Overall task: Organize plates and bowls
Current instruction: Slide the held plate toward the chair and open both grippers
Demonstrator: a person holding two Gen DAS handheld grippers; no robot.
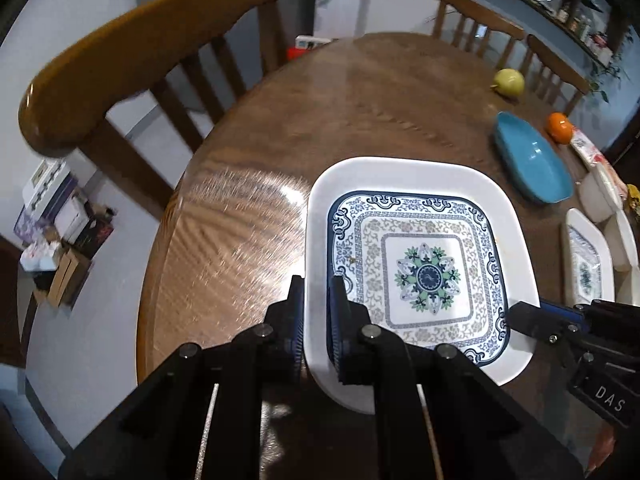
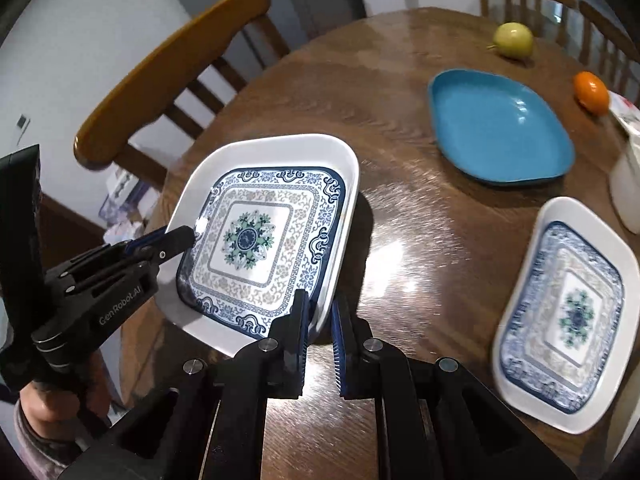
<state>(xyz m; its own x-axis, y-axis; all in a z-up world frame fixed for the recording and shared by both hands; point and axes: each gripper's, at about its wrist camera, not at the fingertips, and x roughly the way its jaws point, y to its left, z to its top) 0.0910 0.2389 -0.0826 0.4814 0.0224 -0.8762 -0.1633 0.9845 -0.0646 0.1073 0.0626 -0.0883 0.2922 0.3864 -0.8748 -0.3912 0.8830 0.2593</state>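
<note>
A white square plate with a blue floral pattern (image 1: 420, 268) (image 2: 264, 236) is held above the round wooden table (image 1: 360, 100) (image 2: 400, 220), tilted. My left gripper (image 1: 318, 300) (image 2: 188, 236) is shut on its left rim. My right gripper (image 2: 320, 312) (image 1: 516, 316) is shut on its right rim. A second patterned plate (image 2: 568, 316) (image 1: 586, 260) lies on the table to the right. A blue oval dish (image 2: 500, 128) (image 1: 532, 160) lies further back.
A green fruit (image 2: 514, 40) (image 1: 509, 83) and an orange fruit (image 2: 592, 92) (image 1: 560, 128) sit at the far side. White containers (image 1: 604, 196) (image 2: 626, 188) stand at the right edge. Wooden chairs (image 1: 140, 60) (image 2: 172, 68) surround the table.
</note>
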